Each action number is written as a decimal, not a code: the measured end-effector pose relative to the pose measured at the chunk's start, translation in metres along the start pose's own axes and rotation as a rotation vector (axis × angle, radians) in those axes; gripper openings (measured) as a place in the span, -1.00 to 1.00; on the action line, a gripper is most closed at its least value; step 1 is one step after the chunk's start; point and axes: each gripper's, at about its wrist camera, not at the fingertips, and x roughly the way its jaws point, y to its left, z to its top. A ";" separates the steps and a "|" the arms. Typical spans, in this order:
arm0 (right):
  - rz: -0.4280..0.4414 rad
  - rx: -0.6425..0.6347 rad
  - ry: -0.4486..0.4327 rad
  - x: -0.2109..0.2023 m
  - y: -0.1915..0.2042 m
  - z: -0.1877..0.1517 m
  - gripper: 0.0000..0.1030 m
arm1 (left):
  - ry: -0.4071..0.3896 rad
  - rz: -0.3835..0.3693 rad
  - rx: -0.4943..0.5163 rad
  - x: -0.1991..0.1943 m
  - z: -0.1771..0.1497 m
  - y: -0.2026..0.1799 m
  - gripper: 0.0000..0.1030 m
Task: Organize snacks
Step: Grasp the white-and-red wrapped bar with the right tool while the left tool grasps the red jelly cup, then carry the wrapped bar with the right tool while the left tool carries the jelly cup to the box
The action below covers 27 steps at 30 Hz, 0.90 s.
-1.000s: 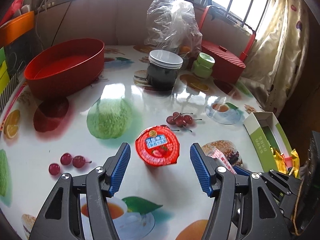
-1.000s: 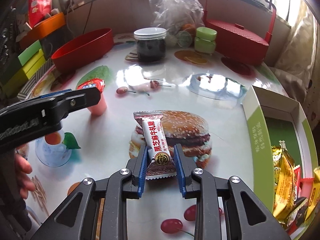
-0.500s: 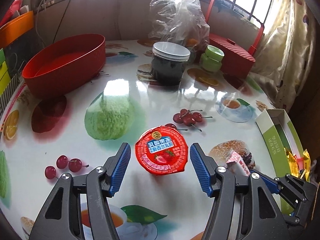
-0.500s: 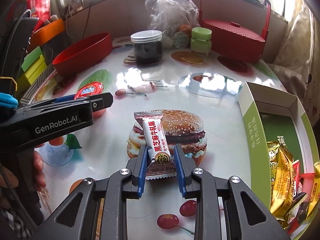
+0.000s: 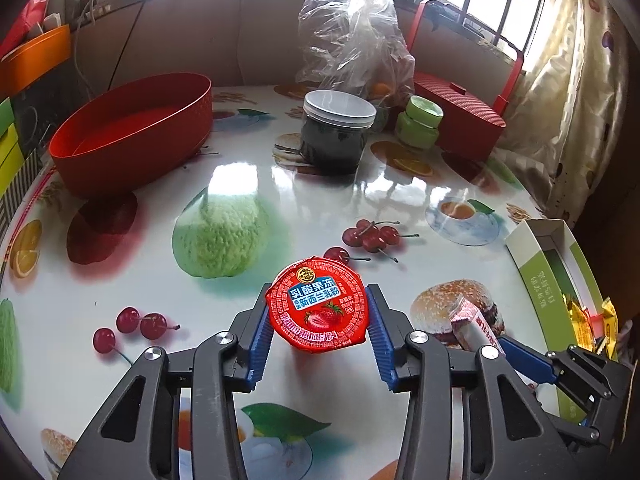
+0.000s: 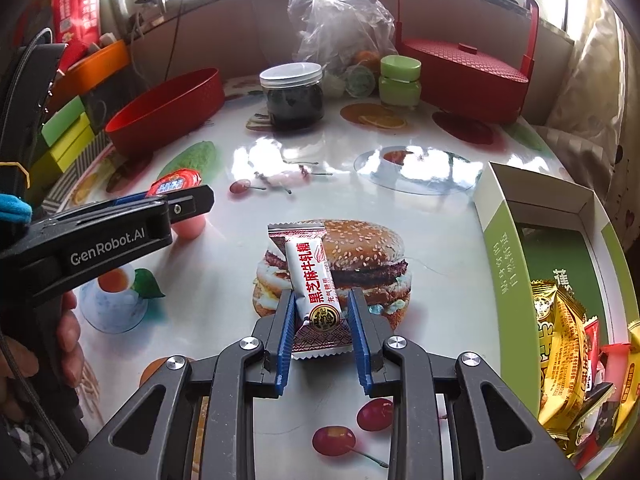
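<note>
My left gripper [image 5: 318,316] is shut on a pink jelly cup with a red foil lid [image 5: 317,309], which stands on the fruit-print table; the cup also shows in the right wrist view [image 6: 176,184]. My right gripper [image 6: 322,320] is shut on a white and maroon candy bar wrapper [image 6: 314,280] and holds it over the printed burger; the bar shows at the lower right of the left wrist view [image 5: 474,326]. A green and white box [image 6: 504,264] with several yellow and red snack packets [image 6: 560,352] lies open to the right.
A red oval tub [image 5: 132,136] stands at the back left. A dark jar with a white lid [image 5: 336,136], a green jar [image 5: 420,126], a clear plastic bag [image 5: 352,48] and a red basket [image 5: 460,120] stand at the back. Coloured boxes [image 6: 68,136] line the left edge.
My left gripper moved forward around the jelly cup and closed on it. My right gripper keeps its hold on the candy bar and has barely moved.
</note>
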 end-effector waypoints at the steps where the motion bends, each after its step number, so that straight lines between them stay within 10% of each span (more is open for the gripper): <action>1: 0.000 0.000 -0.003 -0.001 0.000 0.000 -0.51 | -0.003 -0.004 0.003 -0.002 -0.001 -0.001 -0.13; 27: -0.059 0.080 -0.111 -0.076 -0.040 -0.022 -0.51 | -0.080 -0.119 0.110 -0.064 -0.014 -0.066 -0.13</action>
